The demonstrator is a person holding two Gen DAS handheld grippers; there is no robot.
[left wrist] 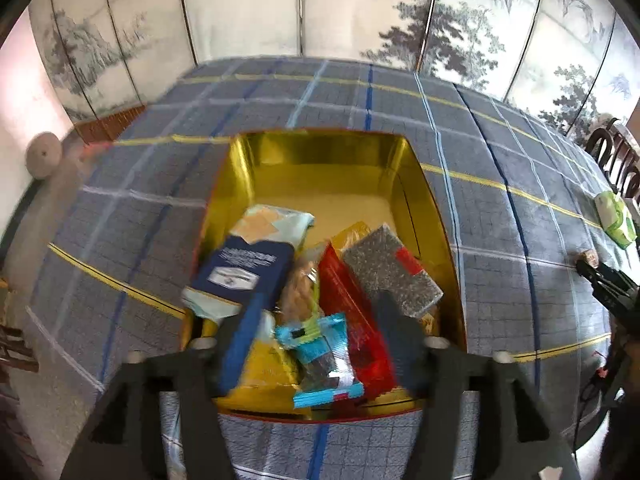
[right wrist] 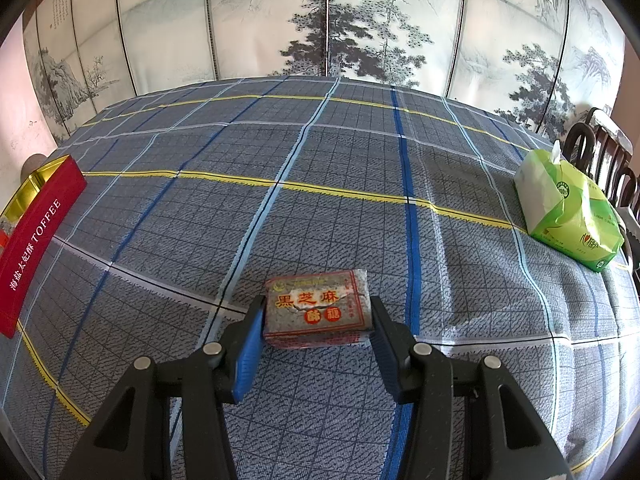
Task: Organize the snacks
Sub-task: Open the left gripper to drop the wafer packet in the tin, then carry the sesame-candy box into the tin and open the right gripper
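In the left wrist view a gold-lined red toffee tin (left wrist: 320, 152) sits on the plaid tablecloth. It holds a dark blue box (left wrist: 244, 268), a red packet (left wrist: 352, 320), a grey sesame block (left wrist: 392, 276) and a light blue wrapped snack (left wrist: 324, 360). My left gripper (left wrist: 316, 340) hangs open just above these snacks, with nothing between its fingers. In the right wrist view my right gripper (right wrist: 318, 320) is shut on a black sesame candy block (right wrist: 318, 308) at table level. The tin's red side (right wrist: 32, 248) shows at the far left.
A green tissue pack (right wrist: 568, 208) lies at the table's right edge, and it also shows in the left wrist view (left wrist: 616, 216). Dark wooden chairs (right wrist: 600, 152) stand beyond it. A painted folding screen (right wrist: 320, 20) closes the back. The right gripper's tip (left wrist: 608, 280) shows at right.
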